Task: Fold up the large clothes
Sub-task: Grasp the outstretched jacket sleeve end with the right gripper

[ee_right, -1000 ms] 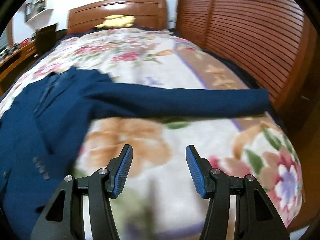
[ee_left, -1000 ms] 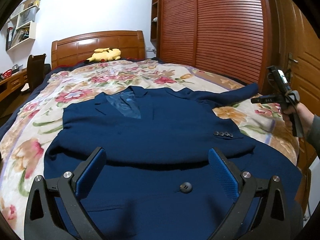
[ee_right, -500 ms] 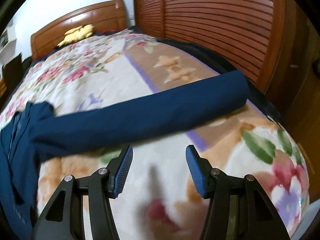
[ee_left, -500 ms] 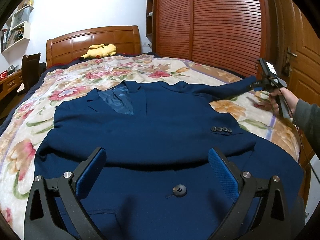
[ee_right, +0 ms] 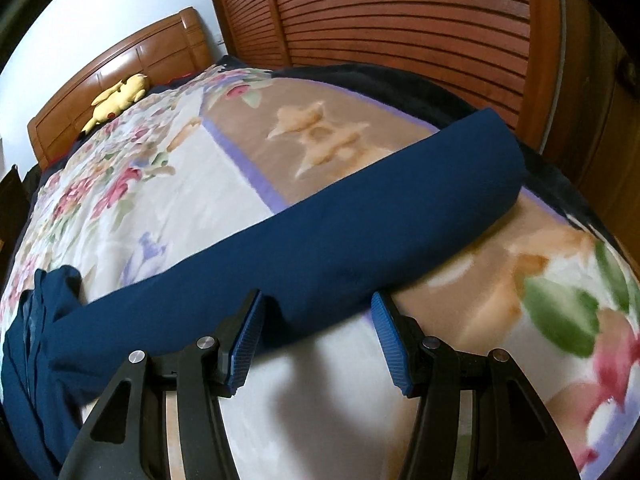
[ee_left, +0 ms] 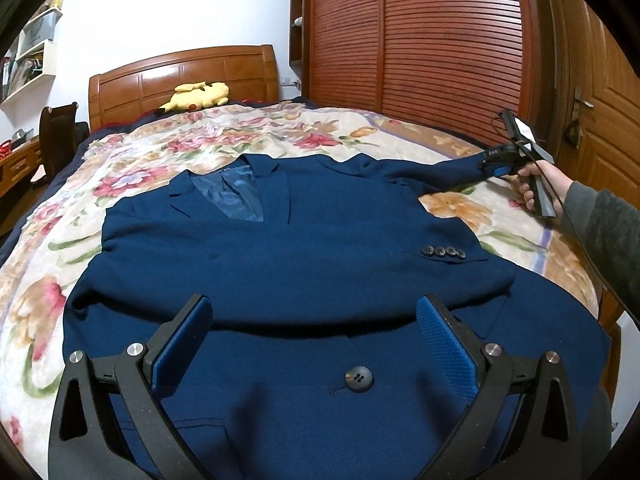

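Across the bed, a navy jacket lies face up, collar toward twelve o'clock, one sleeve stretched out toward three o'clock. Over the hem at six o'clock, the left gripper hovers wide and empty. Right gripper, half-spread, straddles the sleeve's near edge without pinching it.

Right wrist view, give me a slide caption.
Open right gripper at the edge of a blue jacket sleeve stretched across the floral blanket.
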### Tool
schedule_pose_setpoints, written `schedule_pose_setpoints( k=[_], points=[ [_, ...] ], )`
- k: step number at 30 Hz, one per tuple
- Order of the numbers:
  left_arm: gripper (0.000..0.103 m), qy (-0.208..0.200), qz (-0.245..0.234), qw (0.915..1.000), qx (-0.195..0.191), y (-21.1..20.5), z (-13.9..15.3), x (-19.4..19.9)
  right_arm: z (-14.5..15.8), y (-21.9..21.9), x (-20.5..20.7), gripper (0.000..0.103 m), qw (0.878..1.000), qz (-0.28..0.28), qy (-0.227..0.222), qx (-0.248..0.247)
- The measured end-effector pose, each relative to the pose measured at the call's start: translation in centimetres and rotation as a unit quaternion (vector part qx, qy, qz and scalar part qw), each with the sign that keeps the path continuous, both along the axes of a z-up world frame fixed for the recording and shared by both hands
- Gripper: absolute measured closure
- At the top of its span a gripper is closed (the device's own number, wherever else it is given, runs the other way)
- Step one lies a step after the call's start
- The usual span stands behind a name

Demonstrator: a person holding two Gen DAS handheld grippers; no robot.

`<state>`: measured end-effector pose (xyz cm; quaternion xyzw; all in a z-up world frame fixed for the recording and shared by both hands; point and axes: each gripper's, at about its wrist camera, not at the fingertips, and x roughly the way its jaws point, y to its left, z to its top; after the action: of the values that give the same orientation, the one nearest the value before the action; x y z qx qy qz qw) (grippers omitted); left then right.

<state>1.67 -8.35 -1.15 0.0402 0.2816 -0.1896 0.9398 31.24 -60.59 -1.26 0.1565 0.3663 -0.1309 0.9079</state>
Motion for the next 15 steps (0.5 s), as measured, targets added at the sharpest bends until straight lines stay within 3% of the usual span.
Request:
schedule_pose_setpoints(
  k=[6, 9, 11, 15],
  points=[
    [0.001, 0.002, -0.001, 1.0000, 0.001, -0.2, -0.1, 0.2, -0.9, 0.1, 1.1, 0.047, 1.000, -0.002, 0.009, -0.012],
    [0.001, 0.003, -0.001, 1.0000, 0.000, -0.3, -0.1, 0.3, -1.1, 0.6, 1.4, 0.064, 1.000, 0.001, 0.011, -0.026],
    [0.001, 0.004, -0.001, 1.0000, -0.001, -0.3, -0.1, 0.4, -0.9, 0.9, 1.3, 0.092, 0.999, 0.019, 0.008, -0.028],
    [0.001, 0.005, -0.001, 1.0000, 0.000, -0.4, -0.1, 0.4, 0.8, 2.4, 0.2, 0.097, 0.997, 0.050, -0.018, -0.048]
  ],
)
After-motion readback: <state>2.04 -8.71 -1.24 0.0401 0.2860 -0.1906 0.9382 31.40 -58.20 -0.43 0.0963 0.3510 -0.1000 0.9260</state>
